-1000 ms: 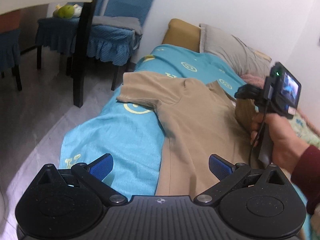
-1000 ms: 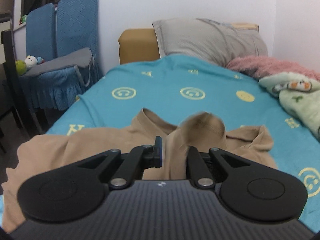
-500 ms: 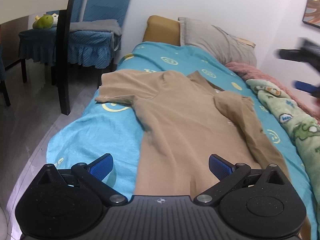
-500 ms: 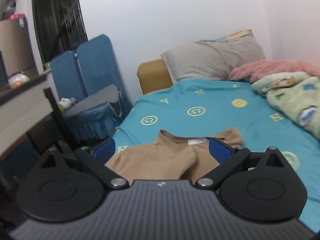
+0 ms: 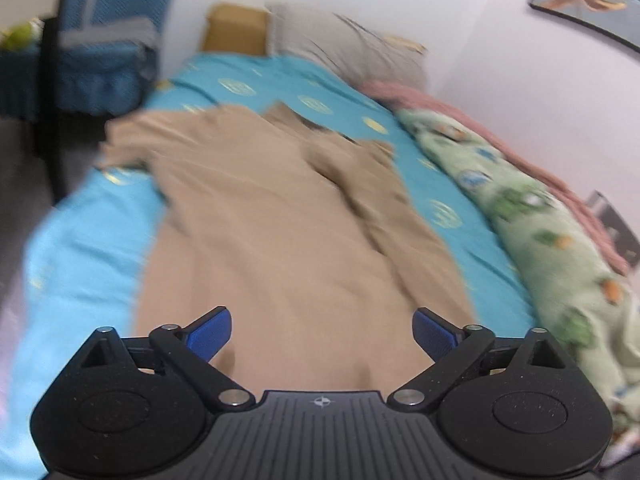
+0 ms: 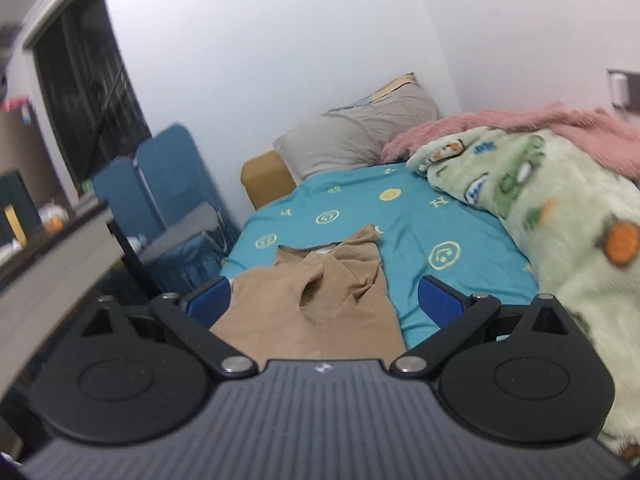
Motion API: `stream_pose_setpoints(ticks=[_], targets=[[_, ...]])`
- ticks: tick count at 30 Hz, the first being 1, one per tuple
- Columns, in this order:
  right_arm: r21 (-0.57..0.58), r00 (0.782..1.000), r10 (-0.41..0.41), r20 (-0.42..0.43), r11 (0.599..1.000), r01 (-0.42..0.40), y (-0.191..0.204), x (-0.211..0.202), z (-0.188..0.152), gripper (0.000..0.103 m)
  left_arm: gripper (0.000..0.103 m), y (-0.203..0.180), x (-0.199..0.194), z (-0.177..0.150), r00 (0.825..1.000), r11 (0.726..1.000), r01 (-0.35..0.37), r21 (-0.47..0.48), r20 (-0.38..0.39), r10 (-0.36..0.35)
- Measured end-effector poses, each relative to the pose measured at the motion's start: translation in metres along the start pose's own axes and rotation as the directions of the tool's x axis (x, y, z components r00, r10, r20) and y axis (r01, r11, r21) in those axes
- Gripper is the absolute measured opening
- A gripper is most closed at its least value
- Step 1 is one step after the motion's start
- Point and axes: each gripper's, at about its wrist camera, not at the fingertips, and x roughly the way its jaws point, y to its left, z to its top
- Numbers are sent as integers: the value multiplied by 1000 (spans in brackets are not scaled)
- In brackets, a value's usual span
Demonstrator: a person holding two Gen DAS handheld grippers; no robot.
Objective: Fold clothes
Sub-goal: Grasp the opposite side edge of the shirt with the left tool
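A tan T-shirt [image 5: 280, 220] lies spread lengthwise on the teal bed sheet [image 5: 92, 240], collar at the far end, with its right sleeve folded in over the body. My left gripper [image 5: 322, 322] hovers over the hem end. Its jaws are closing but still stand wide, with only the cloth below and nothing pinched between the pads. The right wrist view shows the T-shirt [image 6: 312, 320] from higher up and farther back. My right gripper [image 6: 324, 294] is open and empty above it, over the sheet [image 6: 440, 220].
A green patterned fleece blanket [image 5: 560, 240] and a pink blanket [image 6: 520, 124] run along the wall side of the bed. A grey pillow [image 6: 360, 136] lies at the head. Blue covered chairs [image 6: 168, 184] and a table edge [image 6: 52, 256] stand left of the bed.
My right gripper opened, let go of the sleeve, and drew back and up from the shirt. The left view swung right over the shirt's lower part; the hand left that view.
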Motion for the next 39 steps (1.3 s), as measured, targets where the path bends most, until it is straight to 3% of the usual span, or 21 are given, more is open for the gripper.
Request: stream_pose_setpoints(ticks=[4, 7, 10, 15, 19, 23, 26, 29, 30, 33, 39], targets=[[80, 1000, -7, 3, 997, 7, -30, -8, -2, 102, 95, -34, 19, -15, 981, 985, 155, -78, -106, -163], [135, 1000, -17, -7, 991, 18, -49, -7, -3, 102, 93, -59, 41, -30, 944, 956, 244, -163, -184, -273], [170, 999, -27, -19, 985, 30, -63, -3, -5, 102, 89, -85, 64, -50, 913, 937, 283, -206, -240, -329], [245, 999, -4, -52, 969, 17, -79, 2, -11, 102, 75, -121, 88, -77, 884, 946, 295, -133, -338, -323], [272, 998, 8, -69, 962, 12, -82, 6, -13, 102, 67, -125, 96, -87, 863, 950, 280, -139, -397, -313], [293, 997, 25, -72, 956, -3, -85, 6, -14, 102, 62, -120, 95, -87, 859, 950, 264, -167, -407, -310], [301, 997, 25, -77, 954, -1, -85, 8, -14, 102, 58, -122, 101, -90, 843, 941, 280, -188, -421, -335], [306, 996, 25, -86, 952, 2, -86, 8, -14, 102, 24, -127, 99, -89, 833, 940, 303, -157, -436, -341], [308, 996, 26, -88, 951, 3, -86, 8, -15, 102, 5, -128, 96, -86, 834, 940, 311, -138, -434, -340], [315, 996, 22, -88, 949, 7, -87, 7, -15, 102, 2, -130, 84, -77, 839, 938, 331, -105, -421, -344], [330, 995, 28, -100, 944, 6, -88, 10, -15, 102, 2, -106, 42, -47, 835, 923, 359, -138, -394, -384]])
